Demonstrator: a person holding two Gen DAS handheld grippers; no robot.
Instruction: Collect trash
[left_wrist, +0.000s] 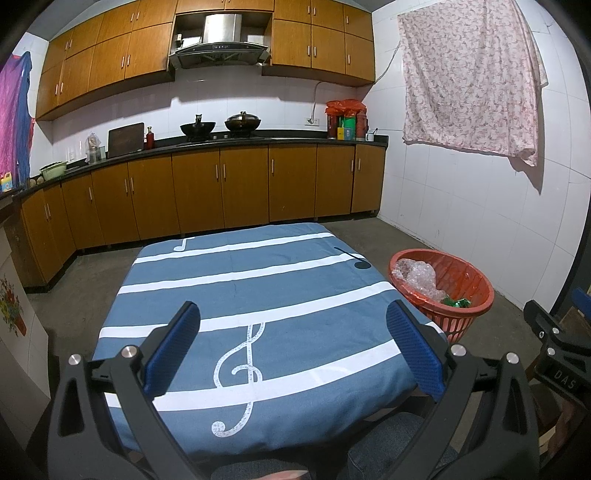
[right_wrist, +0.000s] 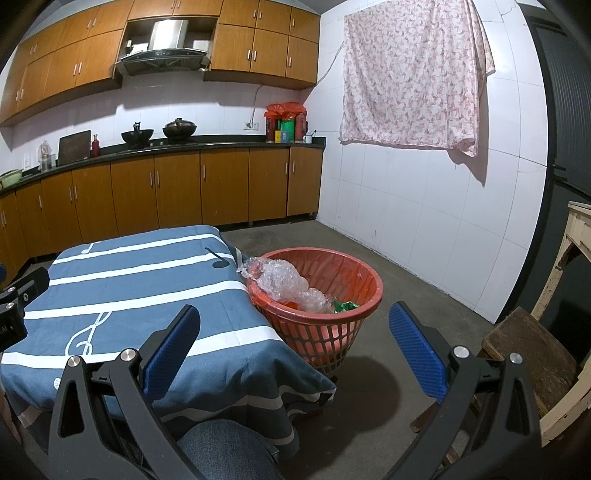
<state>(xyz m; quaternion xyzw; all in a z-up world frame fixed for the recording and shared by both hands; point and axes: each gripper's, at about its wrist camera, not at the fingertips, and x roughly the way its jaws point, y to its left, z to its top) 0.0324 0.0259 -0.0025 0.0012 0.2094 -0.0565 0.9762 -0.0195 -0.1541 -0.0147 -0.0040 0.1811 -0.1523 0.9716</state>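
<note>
Both our claws, left claw (left_wrist: 293, 321) and right claw (right_wrist: 294, 325), gape released; red basket (right_wrist: 354, 275) of crumpled plastic (right_wrist: 284, 282) sits just beyond the right claw, beside the tabletop (left_wrist: 258, 280).

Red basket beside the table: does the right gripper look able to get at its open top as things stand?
Probably yes. The right gripper is open and empty, the red basket lies just ahead of it, and nothing stands between. Crumpled clear plastic fills part of the opening.

Both grippers, left (left_wrist: 291, 314) and right (right_wrist: 295, 315), are black-framed with silver screws and blue textured pads (left_wrist: 171, 350); jeans (right_wrist: 229, 450) are worn.
</note>
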